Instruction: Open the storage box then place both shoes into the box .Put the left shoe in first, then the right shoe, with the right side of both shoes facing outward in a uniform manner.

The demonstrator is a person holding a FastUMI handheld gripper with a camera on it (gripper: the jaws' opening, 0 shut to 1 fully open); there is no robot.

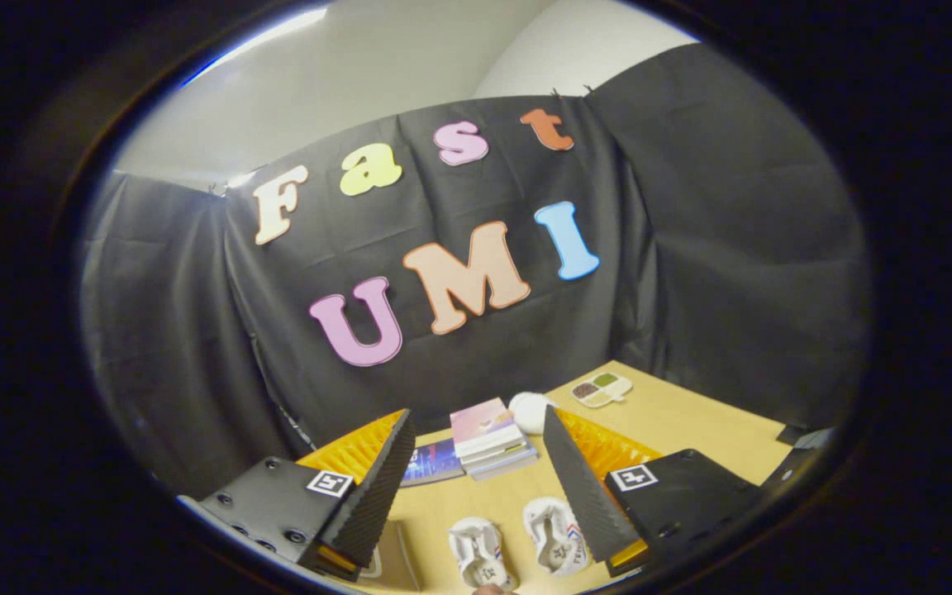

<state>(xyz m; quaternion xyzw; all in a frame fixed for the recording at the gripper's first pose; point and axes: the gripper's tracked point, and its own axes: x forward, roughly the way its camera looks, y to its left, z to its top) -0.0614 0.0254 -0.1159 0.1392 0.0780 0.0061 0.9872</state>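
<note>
1. Wooden desk (691, 413) carries 2 white shoes (517, 545), side by side, below and between gripper (476, 487) fingers.
2. Gripper spread wide, holding nothing.
3. Stack of books (488, 438) beyond fingers, w/ a white round object (530, 411) just behind.
4. Small tray (602, 388) farther back, nr booth wall.
</note>
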